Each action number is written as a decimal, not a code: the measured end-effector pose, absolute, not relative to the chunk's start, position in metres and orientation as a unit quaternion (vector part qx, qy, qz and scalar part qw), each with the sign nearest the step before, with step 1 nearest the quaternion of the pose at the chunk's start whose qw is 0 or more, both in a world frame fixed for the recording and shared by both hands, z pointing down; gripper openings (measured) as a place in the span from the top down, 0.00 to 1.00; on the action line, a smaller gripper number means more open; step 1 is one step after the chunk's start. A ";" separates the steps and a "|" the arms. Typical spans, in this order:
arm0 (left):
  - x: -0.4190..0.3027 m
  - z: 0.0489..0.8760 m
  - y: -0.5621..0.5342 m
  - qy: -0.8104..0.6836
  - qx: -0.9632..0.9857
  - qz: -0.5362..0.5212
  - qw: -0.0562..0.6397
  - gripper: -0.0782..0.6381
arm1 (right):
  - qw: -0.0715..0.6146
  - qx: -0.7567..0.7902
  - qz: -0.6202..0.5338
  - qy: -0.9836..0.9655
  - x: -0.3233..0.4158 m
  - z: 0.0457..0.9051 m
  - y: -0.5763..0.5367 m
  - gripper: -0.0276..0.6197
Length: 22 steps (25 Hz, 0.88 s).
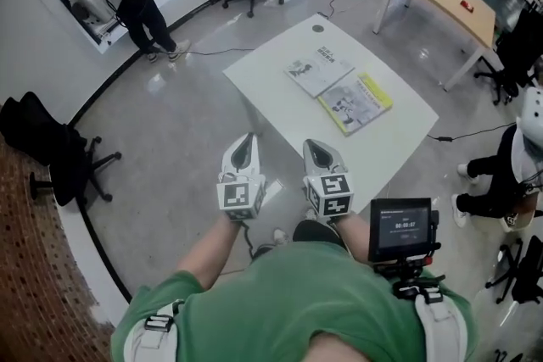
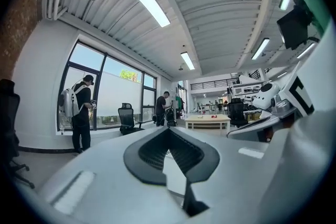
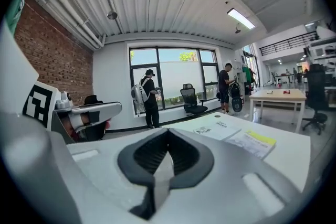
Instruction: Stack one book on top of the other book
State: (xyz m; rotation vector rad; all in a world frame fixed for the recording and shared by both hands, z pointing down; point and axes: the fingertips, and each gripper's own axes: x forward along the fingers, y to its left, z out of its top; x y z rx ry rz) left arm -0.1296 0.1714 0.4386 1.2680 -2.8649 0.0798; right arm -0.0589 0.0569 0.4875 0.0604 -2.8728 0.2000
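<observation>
Head view: the left gripper [image 1: 245, 142] and right gripper [image 1: 316, 148] are both closed and empty, held side by side at the near edge of the white table [image 1: 399, 140]. The two books lie ahead and to the right. The white book [image 1: 319, 72] is farther off, and the yellow-edged book [image 1: 355, 102] lies just beside it, their edges touching, both set diagonally.

Left gripper view: the jaws are pressed together on nothing, and neither book shows.

Right gripper view: the jaws are together and empty, with both books ahead to the right. The right gripper looks the nearer one, and the yellow-edged book its closer target.
</observation>
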 end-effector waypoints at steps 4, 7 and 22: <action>-0.153 0.441 0.161 -0.907 0.419 0.033 0.006 0.88 | 0.128 0.038 0.074 -0.988 -0.080 0.488 0.048 0.95; -0.178 0.442 0.150 -0.906 0.422 0.039 0.017 0.88 | 0.128 0.049 0.083 -0.987 -0.102 0.490 0.038 0.95; -0.276 0.458 0.039 -0.863 0.496 0.091 0.026 0.88 | 0.120 0.134 0.142 -0.973 -0.169 0.505 -0.055 0.95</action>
